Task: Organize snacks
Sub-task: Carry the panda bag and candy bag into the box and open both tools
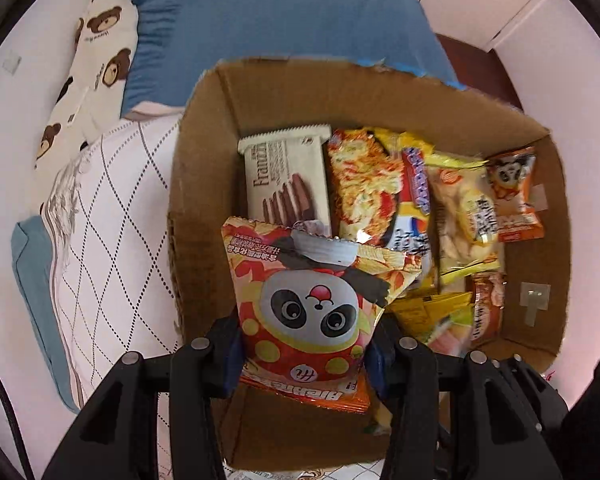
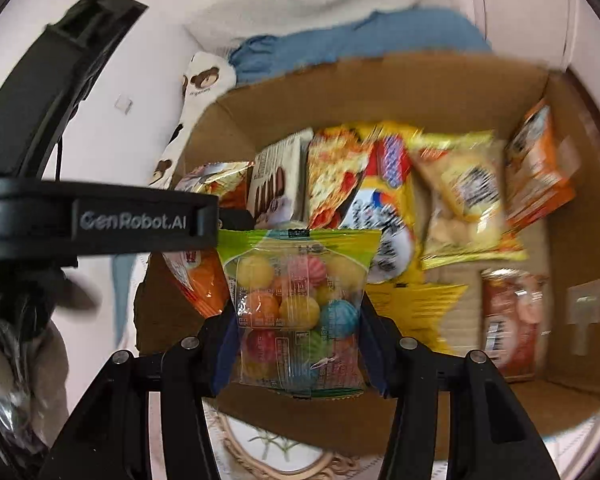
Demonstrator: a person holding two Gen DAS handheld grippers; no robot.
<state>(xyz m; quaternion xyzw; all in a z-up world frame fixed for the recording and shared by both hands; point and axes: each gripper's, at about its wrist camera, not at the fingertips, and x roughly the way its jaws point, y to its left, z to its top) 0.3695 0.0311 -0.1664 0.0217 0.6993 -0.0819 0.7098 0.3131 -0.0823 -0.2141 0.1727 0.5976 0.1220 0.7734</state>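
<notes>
over the near left corner of the cardboard box [image 1: 204, 184], the left tool [image 1: 304, 354] pinches a red panda snack bag [image 1: 308, 304] between its blue pads, jaws closed partway on the bag's lower half. behind it, a white wafer pack [image 1: 288, 176] stands against the box's left wall, then a noodle packet [image 1: 362, 184], a yellow bag [image 1: 414, 200], a pale chip bag [image 1: 466, 216] and a small orange panda pouch [image 1: 514, 196] toward the right wall. the box sits on a bed beside a blue pillow [image 1: 284, 28] and a bear-print pillow [image 1: 96, 76]. further right, the right tool [image 2: 300, 356] grips a clear bag of coloured gumballs [image 2: 300, 308] over the box's near edge, jaws closed against its sides. this view is motion-blurred.
</notes>
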